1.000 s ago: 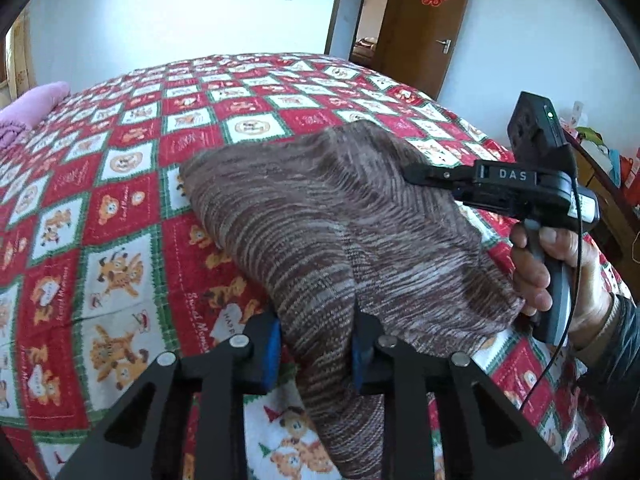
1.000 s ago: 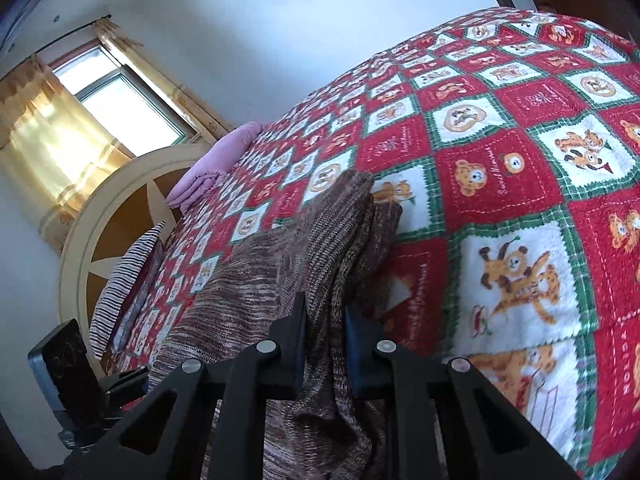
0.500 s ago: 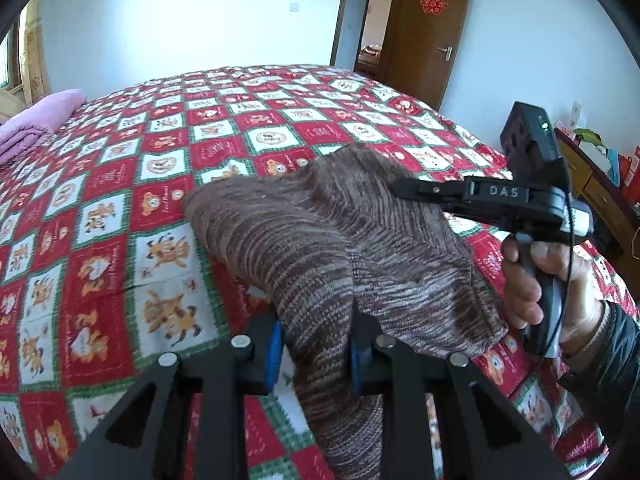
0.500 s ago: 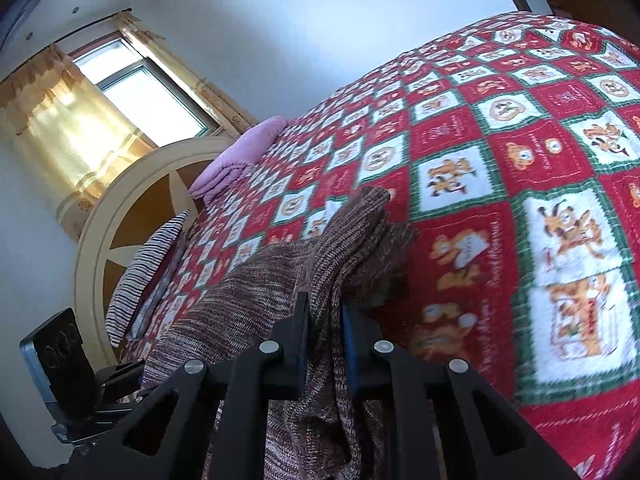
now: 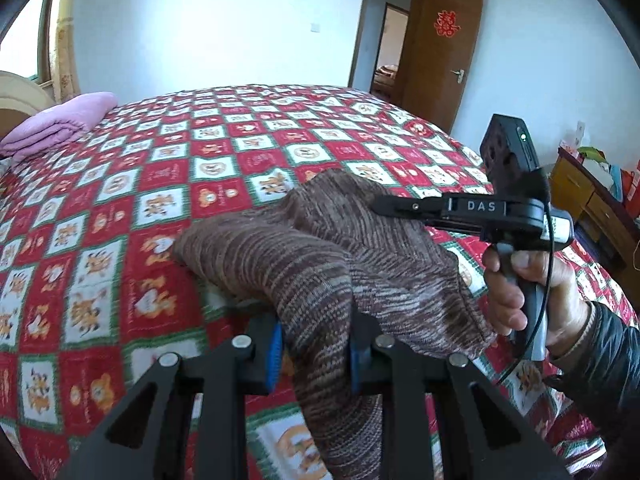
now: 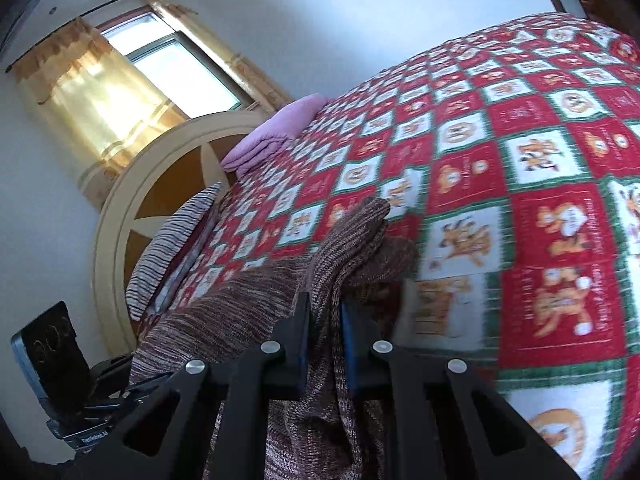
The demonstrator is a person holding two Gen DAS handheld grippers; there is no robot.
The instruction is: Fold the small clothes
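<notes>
Both hand-held grippers, left (image 5: 314, 354) and right (image 6: 325, 344), are clamped on bunched edges of the knit (image 5: 320, 248), held partly lifted over the bed (image 5: 160, 184) (presumably for folding), far end trailing toward 12 o'clock.

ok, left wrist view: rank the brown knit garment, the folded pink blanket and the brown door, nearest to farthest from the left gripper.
1. brown knit garment: clamped between the left gripper pads, centre foreground.
2. folded pink blanket: far left, at the head end of the bed.
3. brown door: upper right, open, beyond the bed's far edge.
</notes>
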